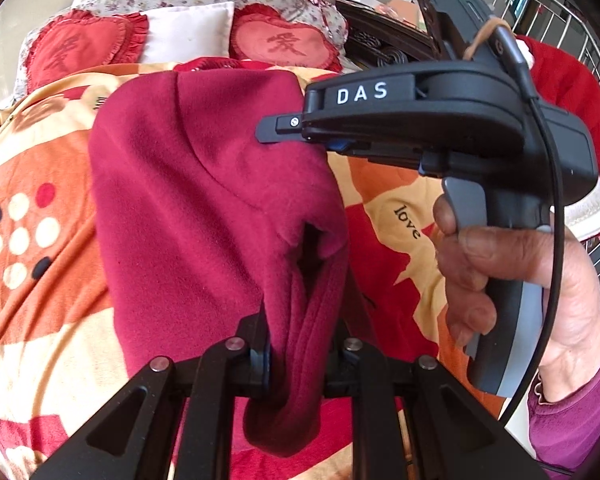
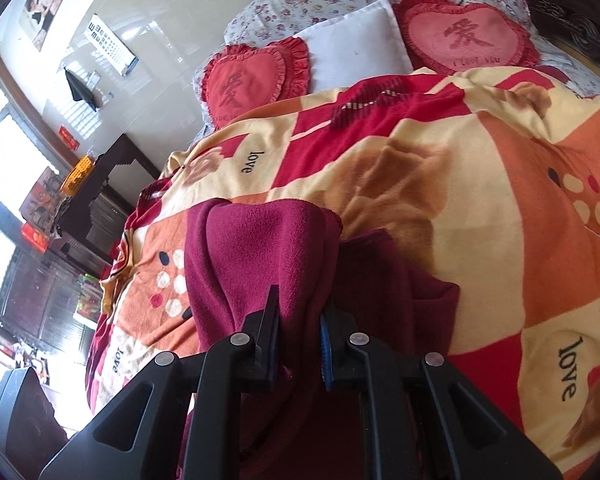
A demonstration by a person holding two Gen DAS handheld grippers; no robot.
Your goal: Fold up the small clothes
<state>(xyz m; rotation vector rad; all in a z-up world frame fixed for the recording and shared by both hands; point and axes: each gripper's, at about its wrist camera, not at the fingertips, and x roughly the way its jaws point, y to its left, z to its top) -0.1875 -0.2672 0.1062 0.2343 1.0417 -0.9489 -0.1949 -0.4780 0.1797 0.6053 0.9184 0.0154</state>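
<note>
A dark red fleece garment (image 1: 204,200) hangs lifted above the bed, held by both grippers. My left gripper (image 1: 298,354) is shut on a bunched edge of it at the bottom of the left wrist view. My right gripper (image 1: 284,132) reaches in from the right, its tip against the garment's upper edge. In the right wrist view the garment (image 2: 260,248) drapes over the right gripper (image 2: 298,344), which is shut on the cloth. Part of the garment (image 2: 412,288) lies on the blanket.
A bed with an orange, red and cream "love" blanket (image 2: 480,184) lies under the garment. Two red heart cushions (image 1: 284,46) and a white pillow (image 1: 188,32) sit at the head. A metal railing (image 1: 572,40) and a red cloth (image 1: 568,88) are at the right. Dark furniture (image 2: 100,200) stands left.
</note>
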